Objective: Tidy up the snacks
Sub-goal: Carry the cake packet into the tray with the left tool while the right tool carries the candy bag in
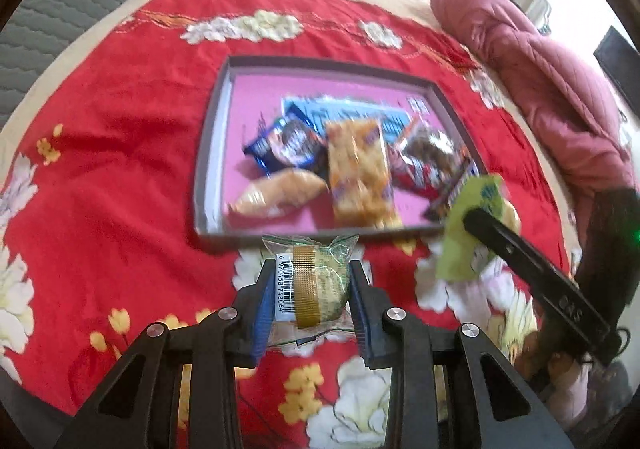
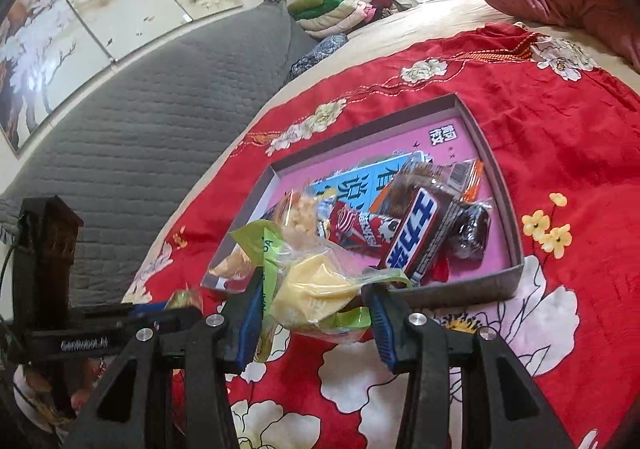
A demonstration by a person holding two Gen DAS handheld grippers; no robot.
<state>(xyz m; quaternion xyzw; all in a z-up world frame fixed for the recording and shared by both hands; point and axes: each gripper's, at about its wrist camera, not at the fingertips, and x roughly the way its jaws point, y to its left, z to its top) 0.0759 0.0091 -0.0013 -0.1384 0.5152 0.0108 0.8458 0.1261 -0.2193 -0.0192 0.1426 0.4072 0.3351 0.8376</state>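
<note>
Left wrist view: shallow grey-rimmed cardboard tray with a pink floor (image 1: 208,153) sits on the red floral bedspread (image 1: 120,177) as the collecting spot, and already holds a blue wrapper, a bread roll, an orange cracker pack and a red bag. The left gripper (image 1: 310,313) hangs just short of the tray's near rim, jaws narrowed onto a clear-wrapped round cake with a gold band and barcode label (image 1: 310,289), likely held ready to drop in. The right gripper (image 1: 476,221) comes in at the tray's near right corner. Right wrist view: the right gripper pinches a green-and-clear plastic packet with a pale yellow pastry inside (image 2: 316,289), jaws part closed on the crumpled wrapper, just outside the tray's near rim; a brown chocolate bar wrapper (image 2: 420,237) lies inside.
</note>
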